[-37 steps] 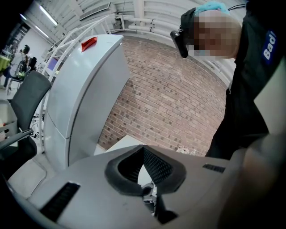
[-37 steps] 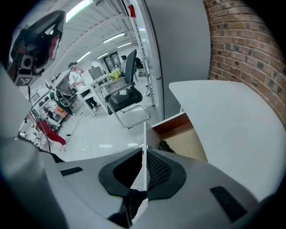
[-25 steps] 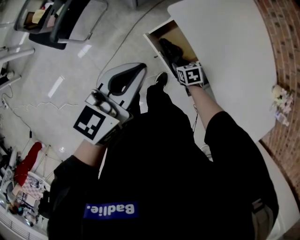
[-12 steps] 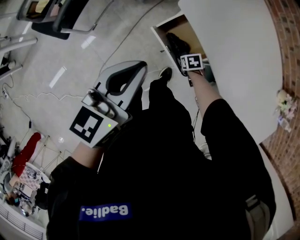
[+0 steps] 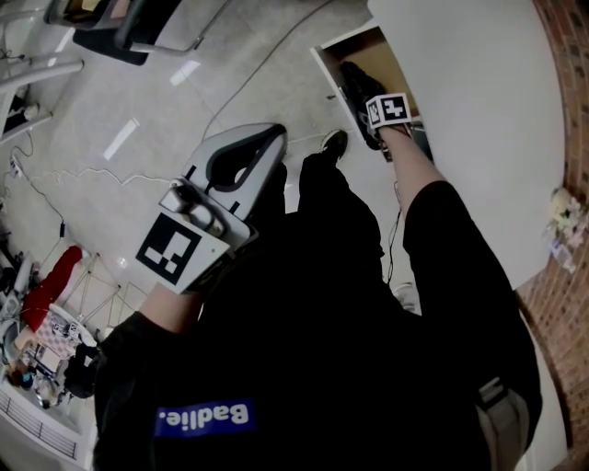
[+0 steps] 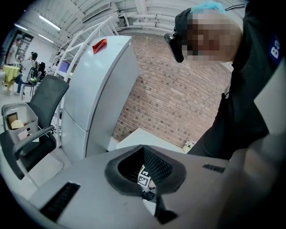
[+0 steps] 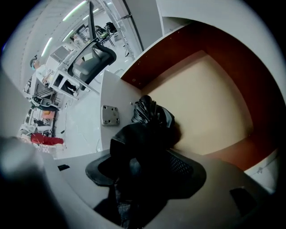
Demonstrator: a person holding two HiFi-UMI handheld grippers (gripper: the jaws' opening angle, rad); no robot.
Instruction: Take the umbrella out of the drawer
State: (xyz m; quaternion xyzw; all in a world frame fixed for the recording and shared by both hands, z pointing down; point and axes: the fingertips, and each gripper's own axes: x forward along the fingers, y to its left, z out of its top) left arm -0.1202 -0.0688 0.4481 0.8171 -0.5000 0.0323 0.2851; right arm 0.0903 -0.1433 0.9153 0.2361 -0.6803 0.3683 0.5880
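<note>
The open drawer (image 5: 345,44) has a tan floor (image 7: 210,103) and dark red walls. A black folded umbrella (image 7: 152,117) lies bunched against its near side, also visible as a dark umbrella (image 5: 353,77) from above. My right gripper (image 5: 375,99) points steeply down into the drawer, its marker cube on top. In the right gripper view that gripper (image 7: 145,144) stands open wide, with the umbrella's dark fabric filling the space between the jaws. My left gripper (image 5: 274,135) hovers over the floor, away from the drawer, shut on nothing; its tips (image 6: 143,147) meet.
The white cabinet top (image 5: 469,110) runs along a brick wall (image 5: 575,138). An office chair (image 5: 138,28) stands at the upper left, and a cable (image 5: 83,175) trails across the pale floor. A white fridge (image 6: 98,89) stands beyond. A metal plate (image 7: 110,115) sits on the drawer front.
My right gripper has sunk deeper into the drawer, down onto the umbrella. The left gripper has stayed almost where it was.
</note>
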